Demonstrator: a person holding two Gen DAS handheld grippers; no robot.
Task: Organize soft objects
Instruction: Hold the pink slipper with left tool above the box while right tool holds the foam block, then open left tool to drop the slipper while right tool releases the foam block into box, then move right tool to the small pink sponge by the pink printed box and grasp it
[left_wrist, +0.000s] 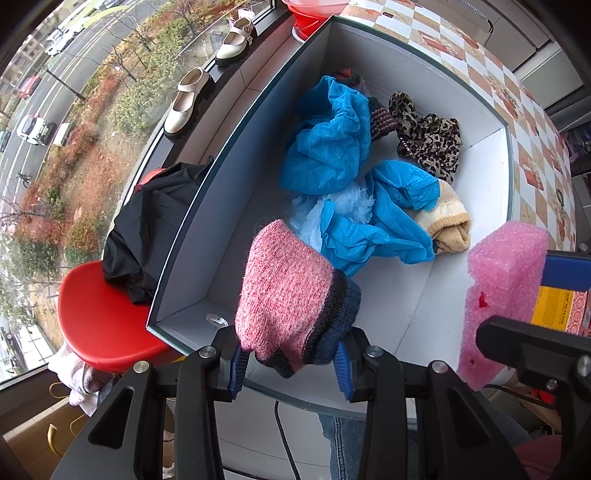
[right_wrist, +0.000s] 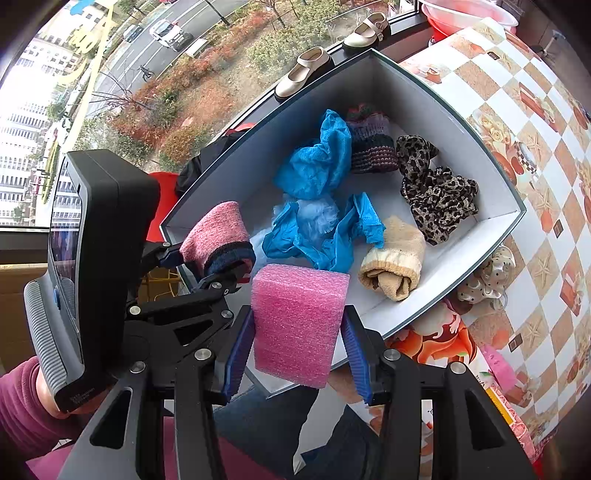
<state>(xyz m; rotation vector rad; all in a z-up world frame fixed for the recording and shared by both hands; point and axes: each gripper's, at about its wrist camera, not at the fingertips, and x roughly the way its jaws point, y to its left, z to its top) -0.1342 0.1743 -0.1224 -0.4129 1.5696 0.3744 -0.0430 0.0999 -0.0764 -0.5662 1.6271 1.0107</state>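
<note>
My left gripper (left_wrist: 290, 363) is shut on a pink knit hat (left_wrist: 284, 295) with a dark blue band, held over the near end of the white box (left_wrist: 229, 206). It also shows in the right wrist view (right_wrist: 218, 240). My right gripper (right_wrist: 297, 350) is shut on a pink foam block (right_wrist: 297, 321), held above the box's near edge; the block shows in the left wrist view (left_wrist: 502, 291). Inside the box lie blue crumpled covers (left_wrist: 332, 147), a leopard-print scrunchie (left_wrist: 428, 136), a beige rolled sock (left_wrist: 447, 221) and a striped knit piece (right_wrist: 371, 147).
The box sits on a table with a checked floral cloth (right_wrist: 535, 147). A polka-dot scrunchie (right_wrist: 487, 277) lies beside the box. A red chair (left_wrist: 99, 321) with a black garment (left_wrist: 155, 225) stands left. Cream shoes (left_wrist: 188, 103) sit on the window sill. A red bowl (left_wrist: 306, 14) is behind.
</note>
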